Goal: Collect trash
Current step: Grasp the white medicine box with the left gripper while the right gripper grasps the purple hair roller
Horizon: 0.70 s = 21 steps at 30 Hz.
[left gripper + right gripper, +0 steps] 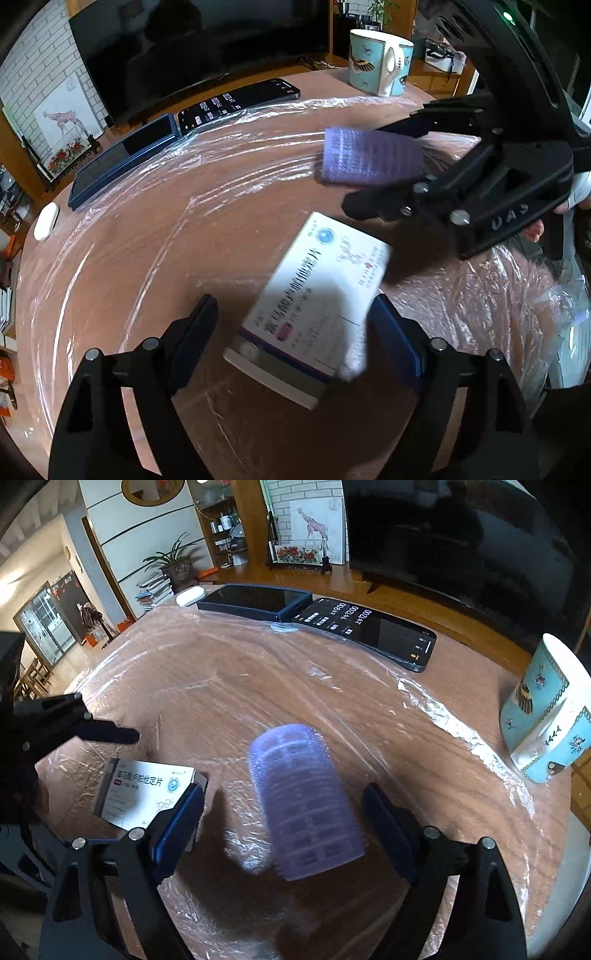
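The left hand-held gripper (291,332) stands open astride a white box (314,306); its right pad looks to touch the box edge, the left pad apart. The right hand-held gripper (284,823) stands open around a purple roller (303,801), gaps both sides. Both lie on the film-covered worktop (221,686). At 12 o'clock lie a phone (369,631) and tablet (255,600); a mug (546,716) at 3 o'clock.

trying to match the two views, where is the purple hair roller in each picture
Left wrist view: the ribbed purple plastic hair roller sits upper right, between the right gripper's fingers.
Right wrist view: it lies centre, slightly low, between that camera's own fingers, untouched.
Shared landmark: the turquoise patterned ceramic mug.
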{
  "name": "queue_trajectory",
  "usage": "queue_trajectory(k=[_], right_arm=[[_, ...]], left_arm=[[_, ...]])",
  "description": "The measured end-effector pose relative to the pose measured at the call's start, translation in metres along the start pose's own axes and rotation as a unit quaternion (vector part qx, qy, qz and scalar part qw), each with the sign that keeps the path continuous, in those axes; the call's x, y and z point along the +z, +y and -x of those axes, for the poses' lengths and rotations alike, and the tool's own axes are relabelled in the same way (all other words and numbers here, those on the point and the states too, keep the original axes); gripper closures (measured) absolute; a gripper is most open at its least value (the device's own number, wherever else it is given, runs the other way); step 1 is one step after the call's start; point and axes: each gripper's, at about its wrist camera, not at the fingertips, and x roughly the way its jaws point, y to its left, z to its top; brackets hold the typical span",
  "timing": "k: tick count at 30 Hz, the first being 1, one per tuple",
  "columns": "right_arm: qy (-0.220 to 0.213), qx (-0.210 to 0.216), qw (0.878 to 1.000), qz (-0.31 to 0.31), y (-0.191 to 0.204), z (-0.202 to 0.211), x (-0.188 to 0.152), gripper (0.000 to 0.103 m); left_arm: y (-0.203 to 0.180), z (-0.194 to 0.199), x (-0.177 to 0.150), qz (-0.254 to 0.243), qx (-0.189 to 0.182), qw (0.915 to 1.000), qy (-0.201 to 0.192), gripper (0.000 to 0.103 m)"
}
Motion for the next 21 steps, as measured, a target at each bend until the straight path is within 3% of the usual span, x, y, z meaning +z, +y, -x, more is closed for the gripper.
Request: queue_trajectory(k=[4,6,9,10,14,21], right_arm=[[0.0,0.004,1.0,-0.005,-0.0001,0.0016,-0.0023,0.017],[-0.003,0.007,1.0,-0.008,-0.0013,0.0016,-0.0034,0.017],[-0.006,0.013,1.0,-0.015,-0.0032,0.0021,-0.0031,0.017],[-0.009,0.011,1.0,-0.015,-0.0028,0.0031,-0.0032,0.02],[-0.012,-0.005,1.0,-0.008,-0.0016,0.0045,-0.0035,0.053],[-0.024,-0.001,1.0,-0.017,-0.0026,0.0101,-0.0049,0.06]], left_arm=[[-0.0075,0.0032,-0.0043,0.019,-0.002,0.9998,0.005,0.018],[-0.0092,0.0027,-0.0055,0.037,-0.007,0.9993,0.009,0.031],[-0.0108,0.0024,-0.0044,0.046,-0.006,0.9989,0.008,0.032],[-0.0111,0.0027,-0.0039,0.049,-0.004,0.9987,0.008,0.034],[-0.0104,0.0032,-0.0029,0.06,0.003,0.9982,0.005,0.046],[-0.009,0.0035,-0.0034,0.065,0.004,0.9979,0.003,0.051]])
